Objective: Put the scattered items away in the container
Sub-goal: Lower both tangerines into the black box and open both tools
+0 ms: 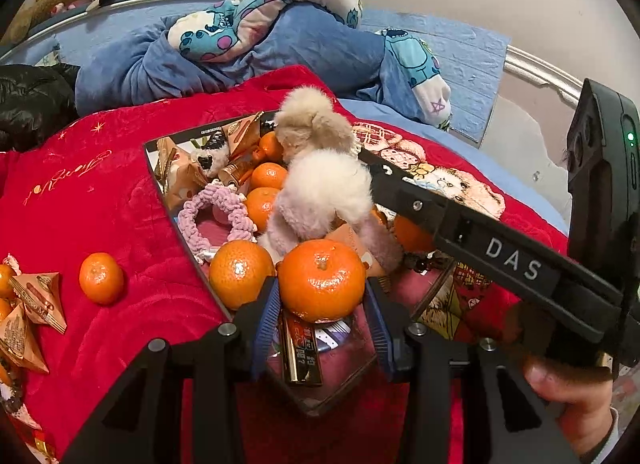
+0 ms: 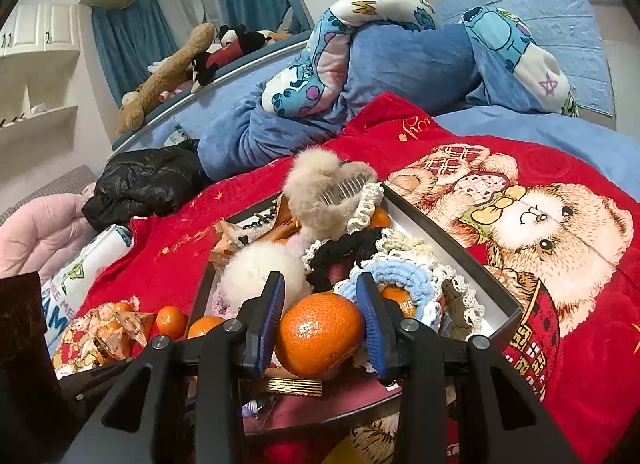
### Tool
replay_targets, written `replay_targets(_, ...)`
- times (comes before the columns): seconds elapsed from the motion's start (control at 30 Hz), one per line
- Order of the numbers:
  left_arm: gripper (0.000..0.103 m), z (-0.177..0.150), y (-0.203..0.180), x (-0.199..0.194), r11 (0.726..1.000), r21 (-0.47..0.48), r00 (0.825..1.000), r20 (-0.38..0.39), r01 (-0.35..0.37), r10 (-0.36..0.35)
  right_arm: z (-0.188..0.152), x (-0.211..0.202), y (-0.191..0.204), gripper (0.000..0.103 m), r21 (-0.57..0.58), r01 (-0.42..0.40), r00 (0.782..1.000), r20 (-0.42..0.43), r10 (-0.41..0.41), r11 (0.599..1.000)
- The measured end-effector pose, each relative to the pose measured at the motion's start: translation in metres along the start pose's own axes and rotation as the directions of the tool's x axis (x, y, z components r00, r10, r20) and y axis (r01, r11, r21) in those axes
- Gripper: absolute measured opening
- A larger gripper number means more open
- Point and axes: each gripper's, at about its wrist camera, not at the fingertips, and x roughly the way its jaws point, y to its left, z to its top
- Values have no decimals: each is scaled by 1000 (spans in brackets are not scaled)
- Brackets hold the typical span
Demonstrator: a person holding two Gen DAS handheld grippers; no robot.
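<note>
The left gripper (image 1: 322, 320) is clamped on a tangerine (image 1: 322, 280), its blue pads (image 1: 267, 318) pressing the fruit's two sides, held just over the near corner of the box (image 1: 160, 167). The right gripper (image 2: 320, 318) grips a second tangerine (image 2: 318, 334) the same way, above the near end of the box (image 2: 496, 284). In the left view the right tool's black body (image 1: 512, 260) reaches in from the right, with a hand (image 1: 572, 396) beneath it.

The box is already crowded: more tangerines (image 1: 241, 274), fluffy hair clips (image 1: 324, 187), a purple scrunchie (image 1: 214, 211), a blue crocheted one (image 2: 404, 276), a black one (image 2: 340, 252), and gold wrapped bars (image 1: 300, 352). One loose tangerine (image 1: 101, 278) lies on the red blanket (image 1: 120, 203) left of the box, with pyramid snack packets (image 1: 38, 300) near it.

The blanket carries a teddy-bear print (image 2: 532, 232) and covers a bed with blue bedding (image 2: 420, 63), a cartoon pillow (image 2: 352, 35) and a black jacket (image 2: 148, 183). Plush toys (image 2: 192, 59) sit on the ledge behind, before blue curtains (image 2: 128, 39); white shelves (image 2: 40, 63) stand at left.
</note>
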Motion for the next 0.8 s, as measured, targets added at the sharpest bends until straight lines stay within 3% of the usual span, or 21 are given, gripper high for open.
replay_targets(0.5,44,-1,-1,1,1000,-1,1000,4,3,-3,1,-3,1,40,-7,-5,1000,16,5,1000)
replay_targets(0.57,50,0,-2,1,1000,8,1000,1,2,-2,1,-7,0,48,3,-9,999,35,9,1000)
replay_targets(0.6,53,1,-3,1,1000,13,1000,-1,8,-8,2,-9,-1,59,8,-9,999,45,8,1000)
replay_targets(0.7,87,1,-10,-3,999,42,1000,14,25,-26,3,-18,-4,81,39,11,996,87,-14,999)
replay_targets(0.73,103,1,-13,-7,998,57,999,34,10,-12,4,-21,-5,91,54,16,995,96,-21,998)
replay_targets(0.8,103,2,-16,-13,997,81,998,67,-12,6,5,-30,-8,103,82,13,992,124,-23,997)
